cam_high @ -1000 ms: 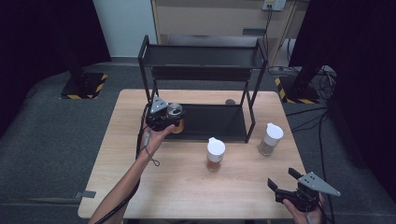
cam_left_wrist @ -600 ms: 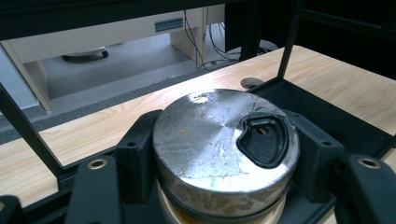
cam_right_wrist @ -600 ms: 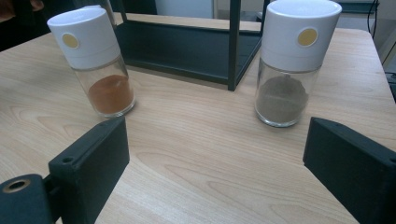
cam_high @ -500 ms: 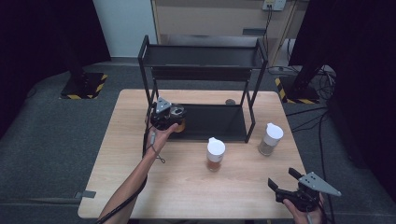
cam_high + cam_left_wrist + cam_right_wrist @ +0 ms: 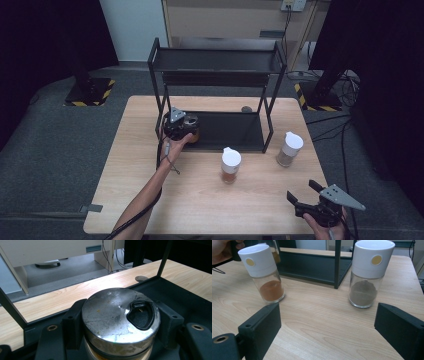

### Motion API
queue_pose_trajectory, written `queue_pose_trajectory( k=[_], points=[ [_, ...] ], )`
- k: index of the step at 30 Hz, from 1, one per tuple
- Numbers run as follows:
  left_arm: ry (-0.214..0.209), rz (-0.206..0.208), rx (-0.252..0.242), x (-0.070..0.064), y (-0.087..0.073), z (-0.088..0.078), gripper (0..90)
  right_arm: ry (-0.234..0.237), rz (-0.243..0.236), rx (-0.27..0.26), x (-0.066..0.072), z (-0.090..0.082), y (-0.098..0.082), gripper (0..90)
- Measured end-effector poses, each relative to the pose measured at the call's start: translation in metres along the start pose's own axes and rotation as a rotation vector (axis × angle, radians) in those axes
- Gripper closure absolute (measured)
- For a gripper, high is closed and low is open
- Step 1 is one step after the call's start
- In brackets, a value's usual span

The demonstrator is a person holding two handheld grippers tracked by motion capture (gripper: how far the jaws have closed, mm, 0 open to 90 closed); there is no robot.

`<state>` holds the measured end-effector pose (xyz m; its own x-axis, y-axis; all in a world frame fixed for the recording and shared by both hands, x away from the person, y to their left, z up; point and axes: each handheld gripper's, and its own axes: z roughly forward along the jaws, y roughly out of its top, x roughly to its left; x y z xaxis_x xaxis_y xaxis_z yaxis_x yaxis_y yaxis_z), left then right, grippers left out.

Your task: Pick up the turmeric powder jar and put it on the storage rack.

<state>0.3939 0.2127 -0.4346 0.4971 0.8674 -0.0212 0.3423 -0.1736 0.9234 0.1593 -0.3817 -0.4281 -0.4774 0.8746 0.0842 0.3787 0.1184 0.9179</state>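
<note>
At the left of the table [image 5: 140, 200], the left gripper [image 5: 186, 131] holds a jar with a worn metal lid [image 5: 120, 315], its two black jaws clamped on the jar's sides just under that lid, as the left gripper view makes plain. The jar sits at the front left corner of the black rack [image 5: 272, 60], over or on the lower shelf [image 5: 235, 132]; whether its base already rests on the shelf I cannot tell. The grip from the sides keeps the jar upright and lets it go in under the upper tier, which looks like the reason for this low, level approach between the rack's posts. Further right, a jar with a white cap and orange-brown powder [image 5: 231, 166] stands on the bare wood just in front of the rack, and a second white-capped jar with grey-brown powder [image 5: 289, 149] stands near the rack's right front post; both are upright and apart from each other, probably waiting their turn for the shelf. At the far right, near the table's front edge, the right gripper [image 5: 305, 196] hangs with its jaws spread wide and nothing between them, aimed toward the two jars, seemingly ready to take one.
</note>
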Motion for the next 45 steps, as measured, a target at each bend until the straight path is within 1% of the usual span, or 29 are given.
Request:
queue_pose_trajectory(
  k=[2,5,8,13,16,20,23,28,30,33,36,38,40,41,45],
  points=[
    [-0.003,-0.005,-0.001,0.000,-0.002,0.002,33.9,0.000,0.002,0.000,0.000,0.000,0.000,6.9],
    [-0.004,0.006,0.007,0.000,-0.002,0.004,33.9,0.000,0.001,0.000,0.000,0.000,0.000,6.9],
    [-0.004,-0.001,0.009,0.000,-0.003,0.005,33.8,0.000,0.001,0.000,0.000,0.000,0.000,6.9],
    [0.005,-0.001,0.017,0.001,-0.004,0.006,33.9,0.001,0.001,0.000,0.000,0.000,0.000,6.9],
    [0.008,-0.006,0.014,0.002,-0.006,0.006,33.8,0.002,0.000,0.000,-0.001,0.000,0.000,6.9],
    [0.009,-0.005,0.012,0.002,-0.007,0.006,33.8,0.002,0.000,0.000,0.000,0.000,0.000,6.9],
    [0.013,0.005,0.012,0.000,-0.008,0.006,33.6,0.003,-0.001,0.000,0.000,0.000,0.000,6.9],
    [0.011,-0.003,0.011,0.000,-0.008,0.006,33.4,0.005,-0.001,-0.001,-0.001,0.000,0.000,6.9],
    [0.015,0.000,0.013,-0.001,-0.007,0.006,33.2,0.006,-0.001,0.001,-0.001,0.000,0.000,6.9],
    [0.023,-0.007,0.010,-0.001,-0.007,0.006,30.7,0.006,-0.002,0.000,-0.001,0.000,0.000,6.9],
    [0.031,-0.020,0.026,0.000,-0.004,0.006,26.0,0.006,-0.002,0.000,-0.001,0.000,0.000,6.9],
    [0.031,-0.031,0.027,0.001,-0.003,0.005,22.3,0.006,-0.002,0.000,-0.001,0.000,0.000,6.9],
    [0.026,-0.034,0.027,0.003,-0.001,0.004,19.1,0.007,-0.002,0.000,-0.001,0.000,0.000,6.9],
    [0.025,-0.027,0.029,0.004,0.000,0.004,17.7,0.006,-0.002,0.000,-0.001,0.000,0.000,6.9],
    [0.029,-0.034,0.028,0.005,0.004,0.001,12.1,0.007,-0.002,0.001,0.000,0.000,0.000,6.9]
  ],
)
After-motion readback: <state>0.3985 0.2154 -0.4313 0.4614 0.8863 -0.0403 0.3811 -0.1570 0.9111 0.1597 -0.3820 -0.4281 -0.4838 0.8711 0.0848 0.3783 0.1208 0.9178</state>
